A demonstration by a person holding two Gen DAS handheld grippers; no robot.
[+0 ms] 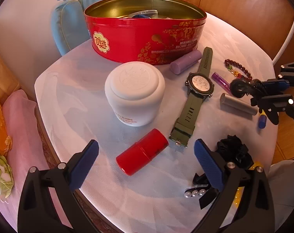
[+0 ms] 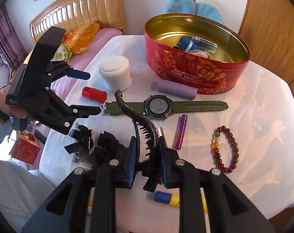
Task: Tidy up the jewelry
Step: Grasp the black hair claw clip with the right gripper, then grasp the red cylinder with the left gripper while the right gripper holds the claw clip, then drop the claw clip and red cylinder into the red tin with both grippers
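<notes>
My right gripper (image 2: pixel 148 156) is shut on a black toothed headband (image 2: pixel 136 116), whose studded arc rises over the table toward the green digital watch (image 2: pixel 158 106). In the left wrist view the same gripper (image 1: pixel 251 95) shows at the right edge with the band's curled end (image 1: pixel 239 88) in it. My left gripper (image 1: pixel 146 146) hangs open above a red cylinder (image 1: pixel 143 151), holding nothing. A red bead bracelet (image 2: pixel 233 139) lies to the right. The open red tin (image 1: pixel 139 36) stands at the back with a few items inside.
On the white cloth are a white jar (image 1: pixel 134 93), a lilac tube (image 1: pixel 185 62), a silver tube (image 1: pixel 238 104), a thin purple tube (image 2: pixel 180 132), black hair clips (image 1: pixel 234 149) and a blue-and-yellow tube (image 2: pixel 166 198). A bed and pillows lie left of the table.
</notes>
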